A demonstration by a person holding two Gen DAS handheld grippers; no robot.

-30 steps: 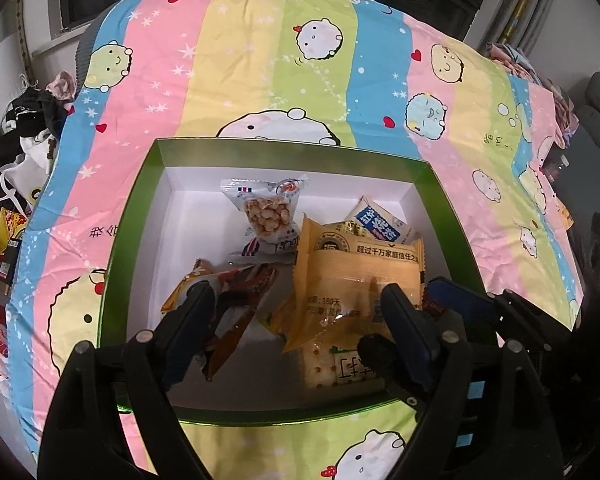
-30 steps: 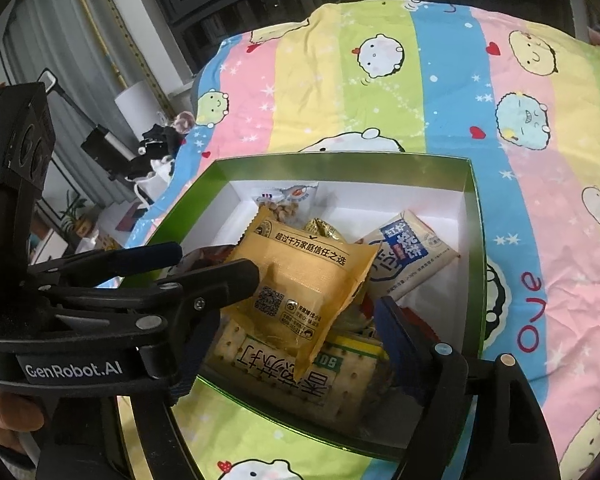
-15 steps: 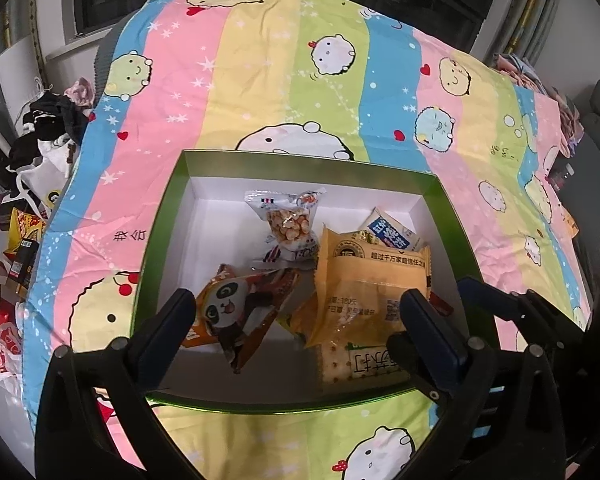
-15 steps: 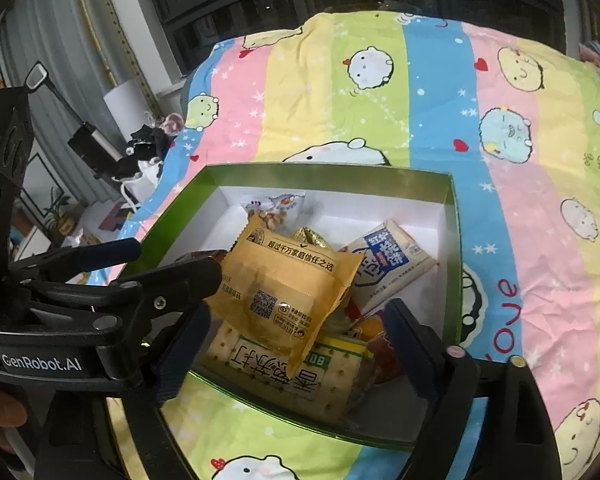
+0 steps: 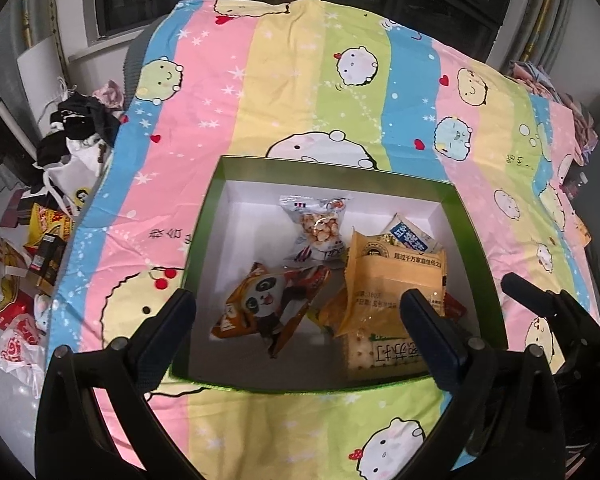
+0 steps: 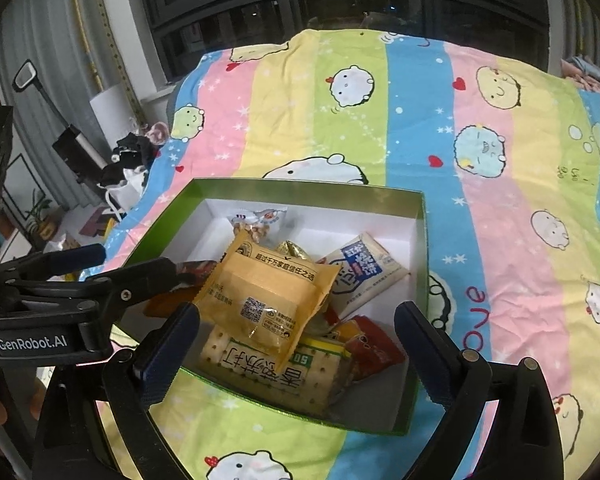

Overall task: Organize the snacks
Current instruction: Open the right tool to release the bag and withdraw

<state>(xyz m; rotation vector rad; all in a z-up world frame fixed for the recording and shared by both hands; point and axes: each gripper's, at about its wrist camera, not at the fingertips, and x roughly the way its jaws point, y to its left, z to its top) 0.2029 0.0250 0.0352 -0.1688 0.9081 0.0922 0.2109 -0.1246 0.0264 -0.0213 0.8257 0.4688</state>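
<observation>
A green box (image 5: pixel 204 236) with a white inside sits on a striped cartoon bedsheet and holds several snack packs. Among them are an orange-yellow pack (image 5: pixel 392 280), a panda pack (image 5: pixel 268 304), a clear nut pack (image 5: pixel 320 228), a blue-white pack (image 5: pixel 410 236) and a cracker pack (image 5: pixel 384 354). My left gripper (image 5: pixel 296 320) is open and empty above the box's near edge. My right gripper (image 6: pixel 296 340) is open and empty over the box (image 6: pixel 418 232), near the orange-yellow pack (image 6: pixel 268 292) and cracker pack (image 6: pixel 268 368). The left gripper (image 6: pixel 88 272) shows at the left in the right wrist view.
The bedsheet (image 5: pixel 292 92) stretches far behind the box. Clutter of bags and packets (image 5: pixel 32 248) lies on the floor left of the bed. Dark windows (image 6: pixel 340 4) stand behind. Folded cloth (image 5: pixel 540 80) lies at the far right.
Both grippers have pulled back and up from the box. The panda pack, hidden by the left finger before, now lies in full view. No snack has moved.
</observation>
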